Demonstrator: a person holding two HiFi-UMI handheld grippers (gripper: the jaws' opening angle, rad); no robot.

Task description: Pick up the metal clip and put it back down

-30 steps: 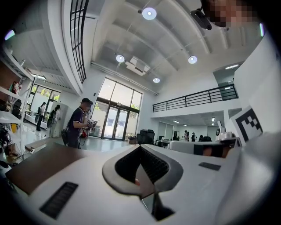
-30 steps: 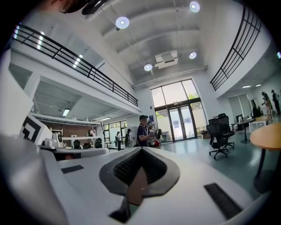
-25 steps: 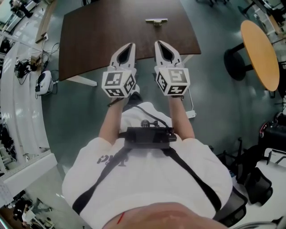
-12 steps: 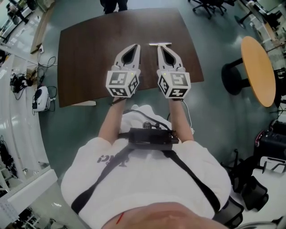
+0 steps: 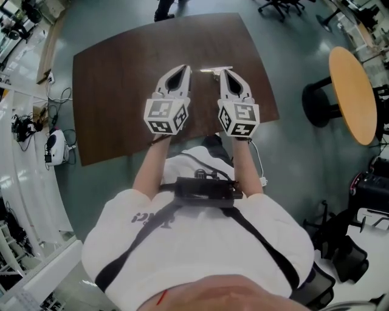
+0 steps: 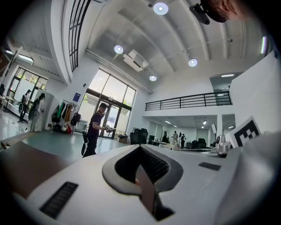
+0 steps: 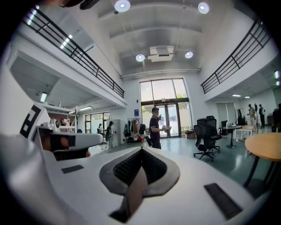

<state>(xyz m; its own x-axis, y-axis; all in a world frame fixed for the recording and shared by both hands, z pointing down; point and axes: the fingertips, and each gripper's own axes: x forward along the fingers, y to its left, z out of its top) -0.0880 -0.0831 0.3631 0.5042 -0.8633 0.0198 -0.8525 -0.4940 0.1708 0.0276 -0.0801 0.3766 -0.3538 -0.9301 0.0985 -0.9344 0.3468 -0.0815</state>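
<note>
Right claw [image 5: 226, 75] and left claw [image 5: 180, 73] are each seen with jaws pressed together and nothing pinched, held side by side over the dark brown table [image 5: 115, 85]. The metal clip [image 5: 214, 69] is laid flat on that table, just at the far side of the right claw's tip. Whether they touch cannot be told.

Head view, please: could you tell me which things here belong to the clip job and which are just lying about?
Belong to the job: metal clip, lying on the brown table; left gripper and right gripper, both shut, holding nothing.

Just lying about: round orange table; office chairs; white device on the floor.
</note>
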